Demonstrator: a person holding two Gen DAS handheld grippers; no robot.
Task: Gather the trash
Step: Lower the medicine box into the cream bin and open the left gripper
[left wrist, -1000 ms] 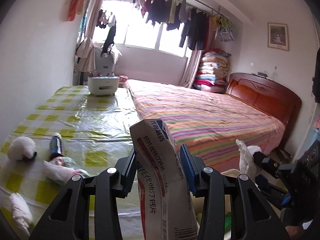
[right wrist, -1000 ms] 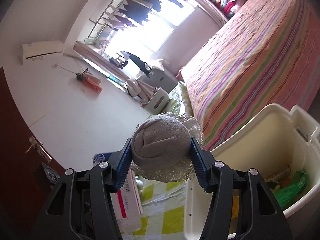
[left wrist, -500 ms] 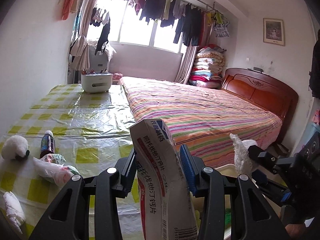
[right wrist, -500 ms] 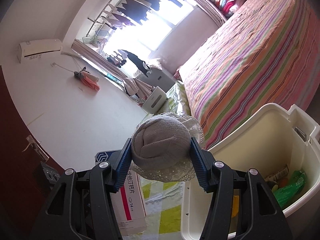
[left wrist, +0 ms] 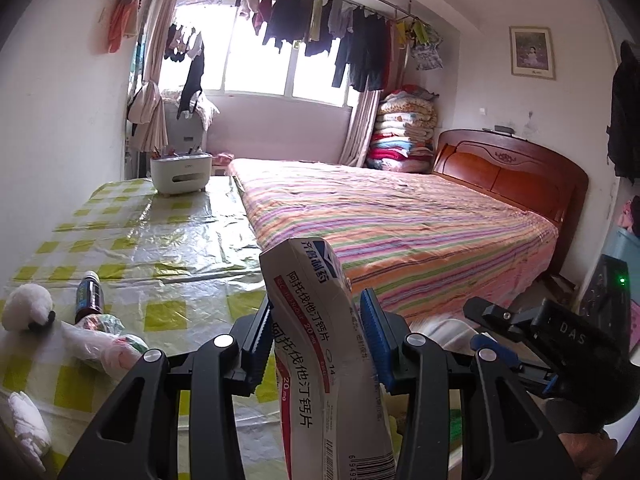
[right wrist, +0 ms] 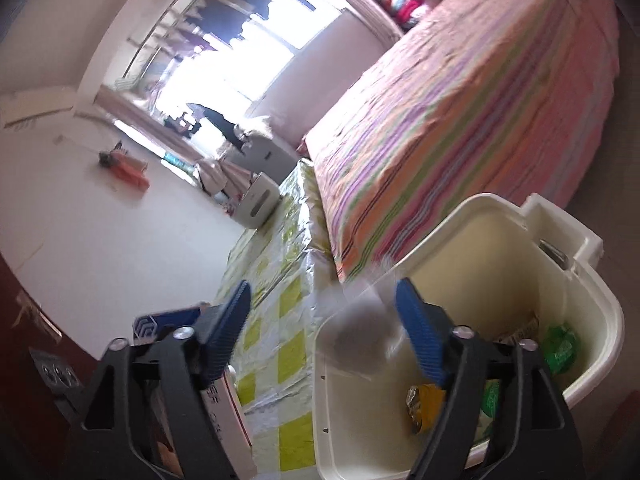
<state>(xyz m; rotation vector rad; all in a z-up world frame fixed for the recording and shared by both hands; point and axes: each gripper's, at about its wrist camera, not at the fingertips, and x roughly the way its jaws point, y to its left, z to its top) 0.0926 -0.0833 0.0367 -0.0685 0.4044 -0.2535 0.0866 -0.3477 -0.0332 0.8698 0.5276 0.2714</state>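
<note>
My left gripper point(left wrist: 316, 332) is shut on a crushed white and red medicine box point(left wrist: 324, 344), held upright above the table's near edge. My right gripper point(right wrist: 322, 322) is open over the cream trash bin point(right wrist: 576, 300). A blurred grey sock ball point(right wrist: 366, 326) falls between its fingers into the bin. The bin holds green wrappers point(right wrist: 560, 350) and a yellow wrapper point(right wrist: 426, 402). The right gripper also shows in the left wrist view point(left wrist: 476, 326). A corner of the box shows in the right wrist view point(right wrist: 168, 322).
On the yellow checked tablecloth point(left wrist: 160, 240) lie a dark small bottle point(left wrist: 89, 294), a white plush toy point(left wrist: 28, 308), a crumpled bag point(left wrist: 108, 338) and white tissue point(left wrist: 28, 424). A white container point(left wrist: 181, 172) stands at the far end. A striped bed point(left wrist: 400, 220) borders the table.
My right gripper has opened and let go of the grey sock ball, which drops toward the bin. The left gripper still holds the box and has shifted slightly.
</note>
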